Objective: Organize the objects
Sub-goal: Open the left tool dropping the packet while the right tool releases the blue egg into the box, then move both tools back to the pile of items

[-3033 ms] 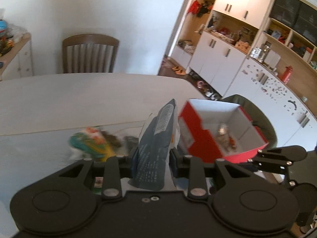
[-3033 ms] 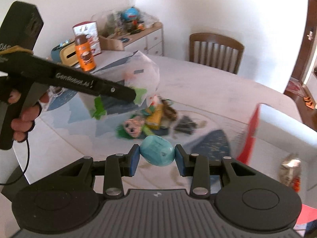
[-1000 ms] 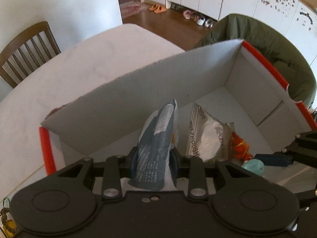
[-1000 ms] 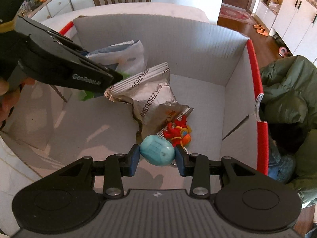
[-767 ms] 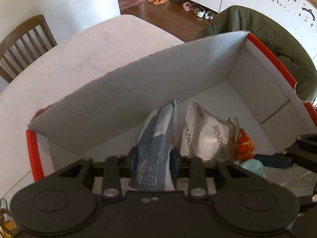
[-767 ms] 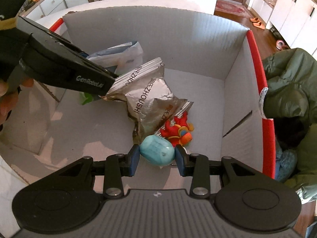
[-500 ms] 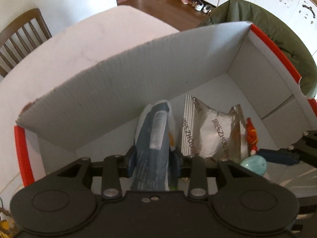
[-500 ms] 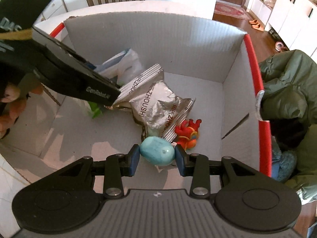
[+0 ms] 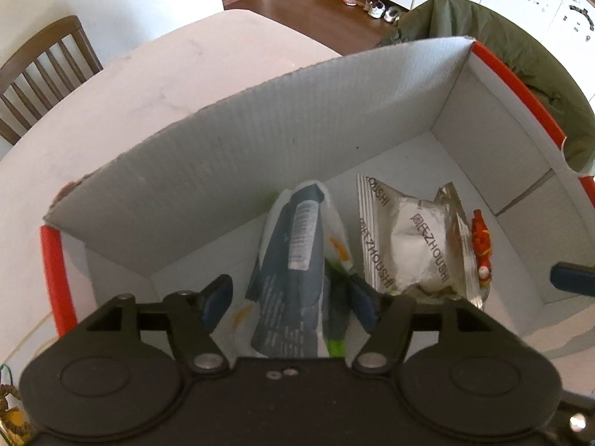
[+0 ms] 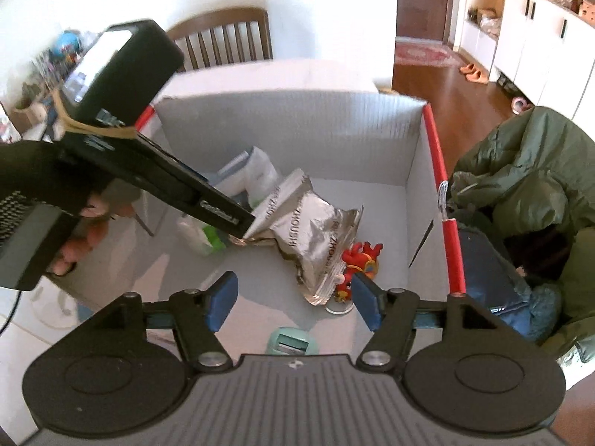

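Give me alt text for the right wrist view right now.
The right gripper hangs open over a white cardboard box, a teal egg-shaped toy just below it. Inside lie a silver snack bag and red toy; the left gripper reaches in from the left.

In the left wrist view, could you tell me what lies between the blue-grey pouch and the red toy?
The silver foil snack bag, in the left wrist view.

- The box is open on top, with tall walls on every side.
- Bare floor lies along its near wall and right corner.
- The silver packet, grey bag and red toy crowd the middle and left.
- The left gripper hangs over the left side.
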Motion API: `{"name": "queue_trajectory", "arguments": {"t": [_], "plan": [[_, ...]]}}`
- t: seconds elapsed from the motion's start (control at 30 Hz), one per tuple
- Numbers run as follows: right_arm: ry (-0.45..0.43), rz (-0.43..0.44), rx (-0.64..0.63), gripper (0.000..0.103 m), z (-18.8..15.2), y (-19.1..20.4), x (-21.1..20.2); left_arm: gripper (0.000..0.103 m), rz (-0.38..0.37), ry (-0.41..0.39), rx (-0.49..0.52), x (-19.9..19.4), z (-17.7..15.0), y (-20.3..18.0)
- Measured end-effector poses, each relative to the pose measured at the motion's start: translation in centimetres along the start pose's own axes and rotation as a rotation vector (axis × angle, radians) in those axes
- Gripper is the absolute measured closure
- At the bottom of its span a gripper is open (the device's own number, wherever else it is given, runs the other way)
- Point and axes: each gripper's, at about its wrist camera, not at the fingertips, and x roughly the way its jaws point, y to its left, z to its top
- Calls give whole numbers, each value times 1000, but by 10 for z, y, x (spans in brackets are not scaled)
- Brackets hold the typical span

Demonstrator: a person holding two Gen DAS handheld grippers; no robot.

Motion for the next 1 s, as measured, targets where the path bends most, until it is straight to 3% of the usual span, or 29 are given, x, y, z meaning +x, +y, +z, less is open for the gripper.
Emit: {"name": "queue_trajectory", "arguments": {"t": [0.27,0.4,0.6,0.8,1.0], "plan": [[-72,-9,37,36,-12,12,-37,24,-44,-56,-26,-31,-8,4],[-100,-21,51,30,-16,20,-56,9,-85,-101,-43,-49,-19,8],[-142,-25,56,25,-19,37,-80,9,-132,-143,-43,-67,-42,17],[-199,-13,77,22,-21,62,-103,5,-183,-239,-44,-106,-62,20],[-233,-1,74,19,-23,98,-121,1,-219,-317,-85,-141,-90,53]]}}
